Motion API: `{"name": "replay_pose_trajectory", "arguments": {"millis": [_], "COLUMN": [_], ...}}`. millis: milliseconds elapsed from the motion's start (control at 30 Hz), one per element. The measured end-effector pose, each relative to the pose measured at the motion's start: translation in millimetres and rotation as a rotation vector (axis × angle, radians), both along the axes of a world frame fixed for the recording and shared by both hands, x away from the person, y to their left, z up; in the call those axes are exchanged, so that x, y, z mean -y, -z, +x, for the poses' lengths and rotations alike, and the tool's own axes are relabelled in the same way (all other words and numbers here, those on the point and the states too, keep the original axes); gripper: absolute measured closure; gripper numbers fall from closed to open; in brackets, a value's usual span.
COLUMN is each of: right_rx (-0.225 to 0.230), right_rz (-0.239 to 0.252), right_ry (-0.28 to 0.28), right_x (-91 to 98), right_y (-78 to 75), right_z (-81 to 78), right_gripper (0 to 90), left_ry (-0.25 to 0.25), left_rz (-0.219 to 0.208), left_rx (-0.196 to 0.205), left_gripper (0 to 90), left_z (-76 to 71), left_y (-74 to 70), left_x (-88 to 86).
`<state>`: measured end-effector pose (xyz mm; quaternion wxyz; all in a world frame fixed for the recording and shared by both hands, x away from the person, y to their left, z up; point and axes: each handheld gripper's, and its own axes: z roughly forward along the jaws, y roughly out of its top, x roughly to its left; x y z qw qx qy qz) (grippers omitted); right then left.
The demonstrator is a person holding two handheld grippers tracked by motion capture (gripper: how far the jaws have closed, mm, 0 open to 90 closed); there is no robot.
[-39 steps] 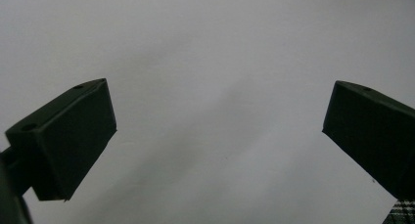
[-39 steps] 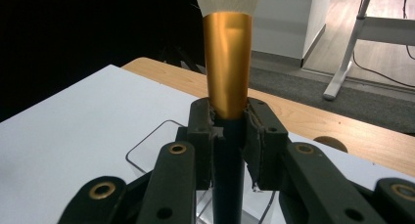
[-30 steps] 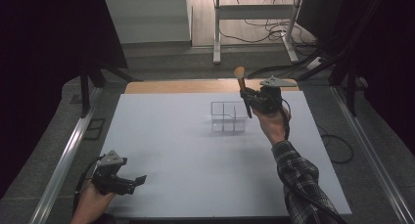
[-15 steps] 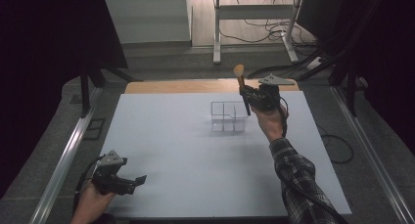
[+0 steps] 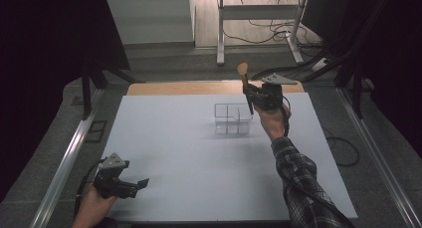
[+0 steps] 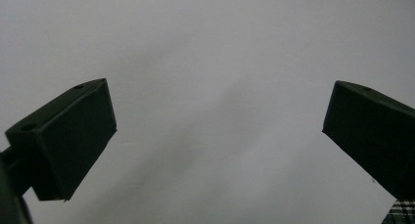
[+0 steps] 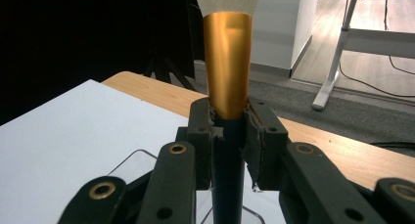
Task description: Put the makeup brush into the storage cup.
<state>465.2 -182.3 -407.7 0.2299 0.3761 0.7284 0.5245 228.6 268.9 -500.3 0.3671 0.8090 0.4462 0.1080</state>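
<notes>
The right gripper [image 5: 249, 95] pinches a makeup brush [image 7: 227, 62] upright over the clear organizer [image 5: 233, 119]; at seven o'clock, the left gripper [image 5: 130, 184] rests with jaws spread on the bare desk [image 5: 189, 158].

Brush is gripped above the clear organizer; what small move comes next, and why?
Probably lower the brush straight down into the organizer. The right tongs clamp it upright, handle end down, just above the far right compartment. The left tongs rest open, far off.

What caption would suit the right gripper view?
Right gripper, jaws shut on a makeup brush with a gold collar, above a clear organiser.
</notes>
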Motion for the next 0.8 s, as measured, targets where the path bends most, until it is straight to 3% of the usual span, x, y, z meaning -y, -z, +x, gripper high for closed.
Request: {"name": "replay_pose_trajectory", "arguments": {"millis": [800], "right_rx": [-0.01], "right_rz": [-0.014], "right_ry": [-0.014], "right_x": [-7.3], "right_y": [17.5], "right_z": [4.0], "right_gripper": [73.5], "left_ry": [0.004], "left_rz": [0.002], "left_rx": [-0.006], "left_gripper": [0.0], "left_z": [0.1], "left_y": [0.3], "left_x": [0.2]}}
